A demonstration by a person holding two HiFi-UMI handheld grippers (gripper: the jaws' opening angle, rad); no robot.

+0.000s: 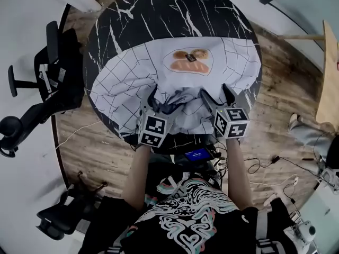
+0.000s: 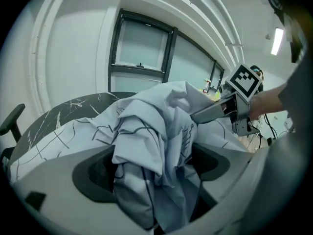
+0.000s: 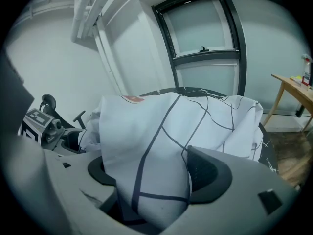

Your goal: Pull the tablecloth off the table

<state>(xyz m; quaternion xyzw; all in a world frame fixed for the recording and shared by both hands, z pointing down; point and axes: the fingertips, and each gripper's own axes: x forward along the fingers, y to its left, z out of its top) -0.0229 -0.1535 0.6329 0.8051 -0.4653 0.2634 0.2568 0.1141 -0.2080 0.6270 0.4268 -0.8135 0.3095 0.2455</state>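
A white tablecloth (image 1: pixel 127 75) with thin dark lines and an orange print (image 1: pixel 189 61) covers the near half of a round black marble table (image 1: pixel 159 9). Its near edge is bunched up between the two grippers. My left gripper (image 1: pixel 154 100) is shut on a thick wad of the tablecloth (image 2: pixel 151 151). My right gripper (image 1: pixel 213 97) is shut on a smoother fold of the tablecloth (image 3: pixel 146 165). In the left gripper view the right gripper (image 2: pixel 230 106) shows beyond the cloth; in the right gripper view the left gripper (image 3: pixel 49 131) shows at the left.
Black office chairs (image 1: pixel 47 73) stand left of the table, another chair (image 1: pixel 58 216) at the lower left. A wooden table (image 1: pixel 329 67) is at the right edge. Cables (image 1: pixel 265 165) lie on the wood floor; a small lit screen (image 1: pixel 197 154) sits below the grippers.
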